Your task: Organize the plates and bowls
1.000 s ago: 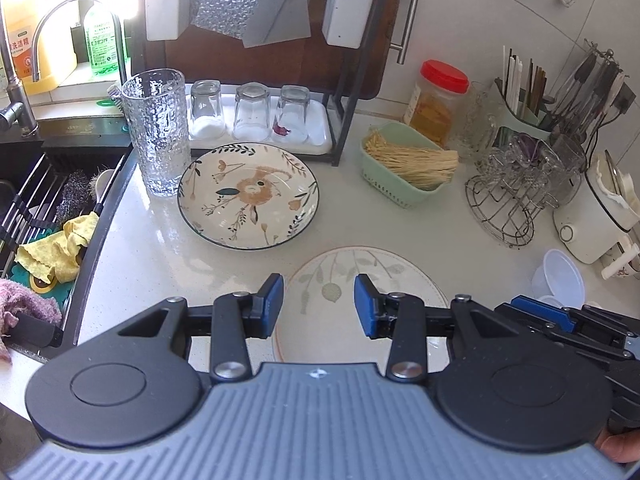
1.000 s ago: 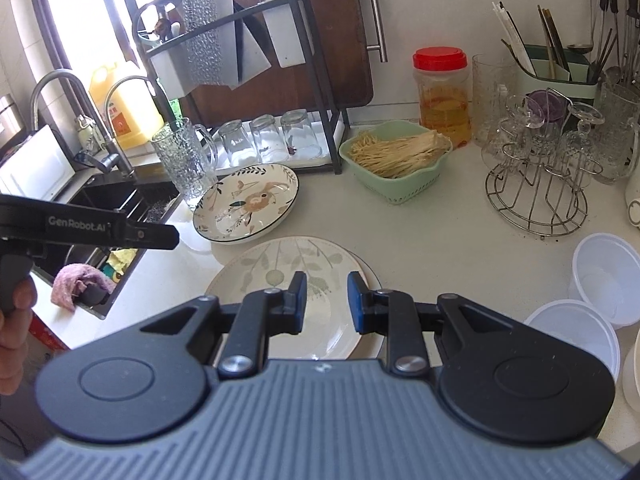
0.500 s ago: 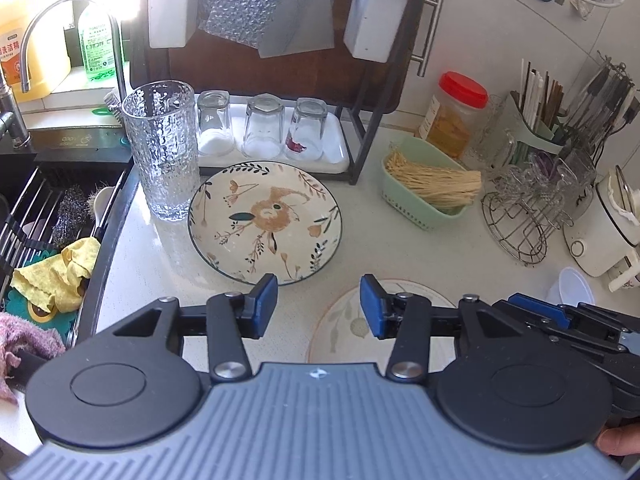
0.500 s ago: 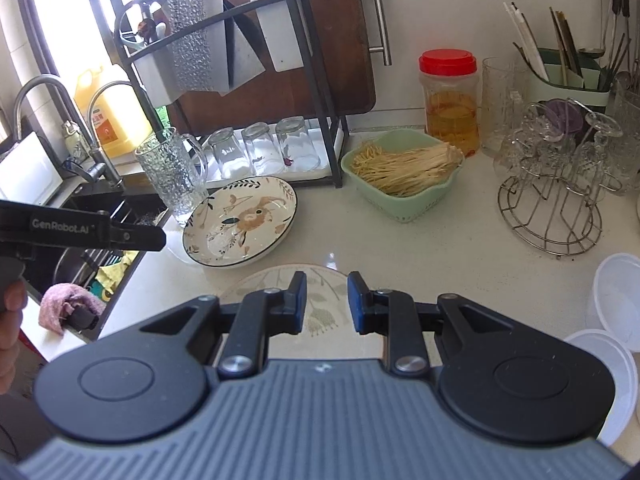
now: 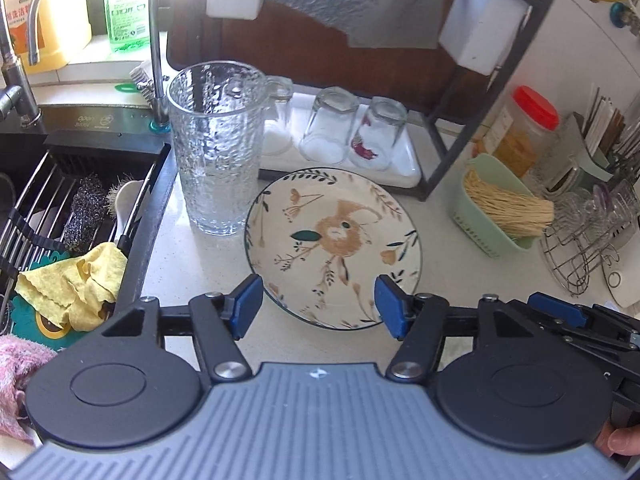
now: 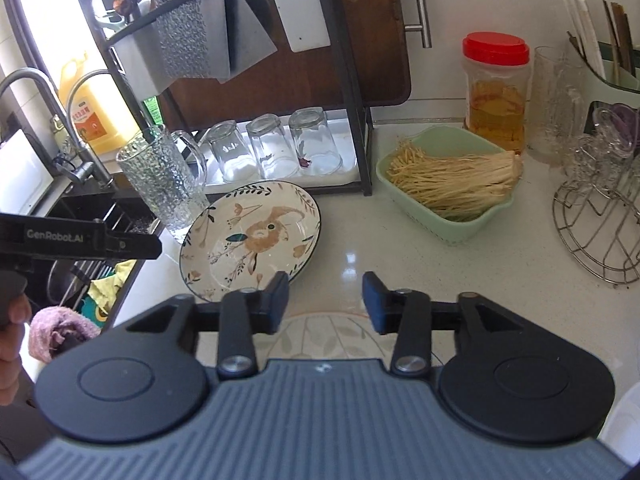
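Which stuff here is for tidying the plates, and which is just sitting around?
For the job:
flowery plate
leaf-pattern plate
left gripper, open
right gripper, open

Just lying about:
big glass
noodle basket
red-lidded jar
yellow cloth

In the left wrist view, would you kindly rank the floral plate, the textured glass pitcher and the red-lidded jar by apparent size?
1. floral plate
2. textured glass pitcher, though it stands about as near
3. red-lidded jar, smallest, but farther from the camera, so unsure

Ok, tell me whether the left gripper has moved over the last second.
Yes. The left gripper has moved forward toward the dish rack: its open jaws now frame the near rim of the floral plate, not the pale leaf-patterned plate they framed before.
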Motion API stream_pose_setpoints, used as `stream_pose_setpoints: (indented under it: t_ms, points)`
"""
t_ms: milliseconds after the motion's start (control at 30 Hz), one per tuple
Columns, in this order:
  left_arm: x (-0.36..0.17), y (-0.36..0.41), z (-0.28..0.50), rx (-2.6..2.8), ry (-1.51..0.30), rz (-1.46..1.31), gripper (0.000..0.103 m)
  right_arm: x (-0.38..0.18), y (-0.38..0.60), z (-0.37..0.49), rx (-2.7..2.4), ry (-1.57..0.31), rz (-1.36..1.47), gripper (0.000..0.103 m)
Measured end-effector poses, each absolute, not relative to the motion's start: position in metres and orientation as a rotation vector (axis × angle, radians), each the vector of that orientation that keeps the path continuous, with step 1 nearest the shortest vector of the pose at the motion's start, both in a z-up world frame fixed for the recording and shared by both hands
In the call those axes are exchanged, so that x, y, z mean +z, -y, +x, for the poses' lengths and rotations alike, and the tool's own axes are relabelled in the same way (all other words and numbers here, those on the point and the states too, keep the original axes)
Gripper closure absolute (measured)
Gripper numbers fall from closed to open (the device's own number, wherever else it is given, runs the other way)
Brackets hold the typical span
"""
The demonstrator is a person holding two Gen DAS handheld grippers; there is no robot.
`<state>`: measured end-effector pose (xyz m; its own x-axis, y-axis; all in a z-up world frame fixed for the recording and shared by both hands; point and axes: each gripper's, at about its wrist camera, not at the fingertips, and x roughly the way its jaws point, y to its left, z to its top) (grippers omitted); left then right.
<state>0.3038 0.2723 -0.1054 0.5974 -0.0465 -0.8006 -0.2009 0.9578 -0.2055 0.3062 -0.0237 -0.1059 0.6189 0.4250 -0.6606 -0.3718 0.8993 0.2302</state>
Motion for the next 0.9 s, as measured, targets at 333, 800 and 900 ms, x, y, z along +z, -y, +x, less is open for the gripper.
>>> stream_pose_setpoints:
  t_ms: [333,800,900]
  points:
    - [-0.152,-0.312,0.33,0.104,-1.013,-0.362,0.037,-0.13,-0.005,0.344,0.445,-0.893,0.043,0.057]
    - [-0.199,-0.329,0.385,0.064,-1.106,-0.327,0.061,-0.167,-0.052,0.41,0.454,-0.96,-0.024,0.07]
    - [-0.203,-0.327,0.39,0.056,-1.107,-0.312,0.073,-0.174,-0.056,0.421,0.456,-0.971,-0.056,0.078]
